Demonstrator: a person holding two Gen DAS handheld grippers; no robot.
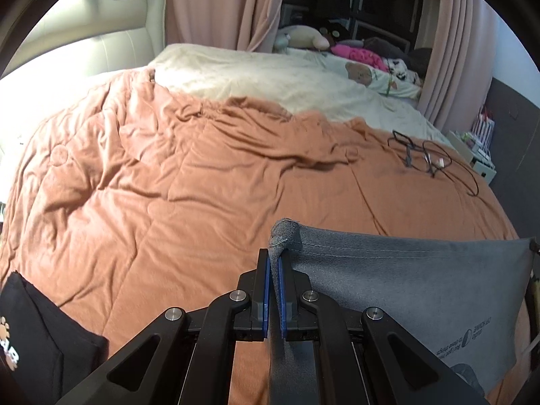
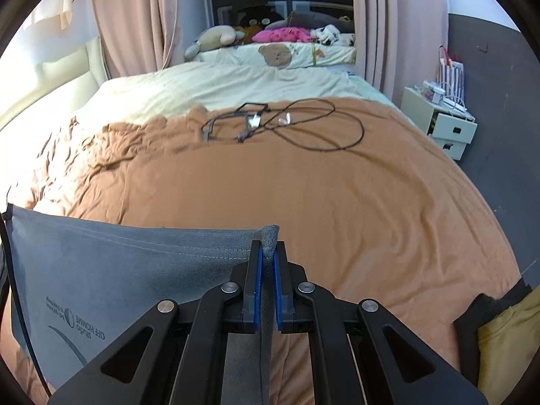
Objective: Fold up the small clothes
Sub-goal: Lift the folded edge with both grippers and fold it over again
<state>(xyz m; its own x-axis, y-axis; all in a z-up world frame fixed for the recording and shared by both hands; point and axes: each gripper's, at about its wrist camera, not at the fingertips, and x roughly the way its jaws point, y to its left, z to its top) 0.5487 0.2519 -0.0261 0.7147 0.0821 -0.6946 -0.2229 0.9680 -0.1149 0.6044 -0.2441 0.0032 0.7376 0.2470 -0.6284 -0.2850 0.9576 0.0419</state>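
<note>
Left wrist view: my left tool (image 1: 275,266) is clamped on one top corner of the grey cloth (image 1: 415,293), which stretches taut to my right above the orange blanket (image 1: 189,175).
Left wrist, nearby: a black garment (image 1: 37,341) lies at the lower left; a tangled black cable (image 1: 435,162) sits far right on the blanket.
Right wrist view: my right tool (image 2: 268,260) pinches the other top corner of the grey cloth (image 2: 111,270), printed lettering showing mirrored.
Right wrist, nearby: the cable (image 2: 287,125) lies ahead; a white nightstand (image 2: 442,125) stands beside the bed; a yellow garment (image 2: 503,347) lies at the lower right.
</note>
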